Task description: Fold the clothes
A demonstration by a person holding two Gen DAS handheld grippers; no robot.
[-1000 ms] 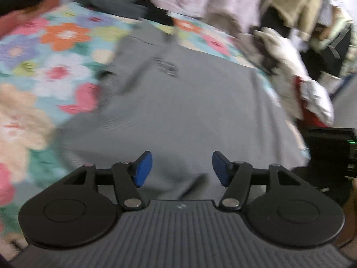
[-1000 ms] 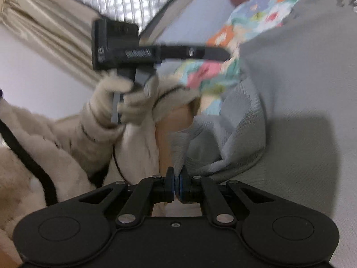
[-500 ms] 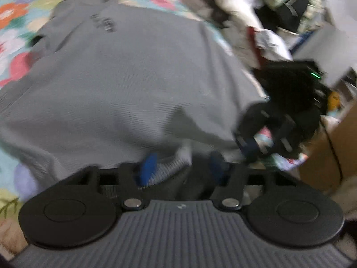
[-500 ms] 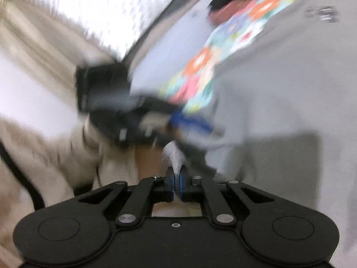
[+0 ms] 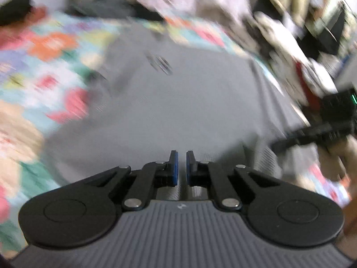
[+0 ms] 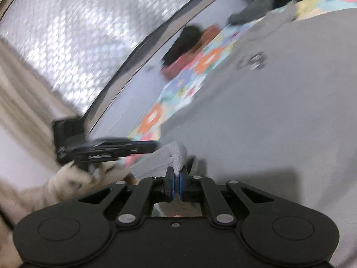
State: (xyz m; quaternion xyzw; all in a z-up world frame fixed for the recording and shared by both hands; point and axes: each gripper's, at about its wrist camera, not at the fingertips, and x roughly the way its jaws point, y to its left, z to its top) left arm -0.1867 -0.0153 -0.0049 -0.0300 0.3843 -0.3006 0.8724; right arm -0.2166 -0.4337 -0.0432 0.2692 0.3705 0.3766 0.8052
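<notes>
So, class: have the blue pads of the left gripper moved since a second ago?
Yes. Against its ribbed grey housing, the left gripper has swung its blue pads inward, from wide apart to a narrow gap on the grey knitted sweater.

both wrist views low, close over grey garment (image 5: 178, 102); apparently facing each other.

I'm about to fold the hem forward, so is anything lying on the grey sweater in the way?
Nothing visible lies on the grey sweater; its front is clear. The dark clothes sit beyond its collar on the floral bedspread.
</notes>
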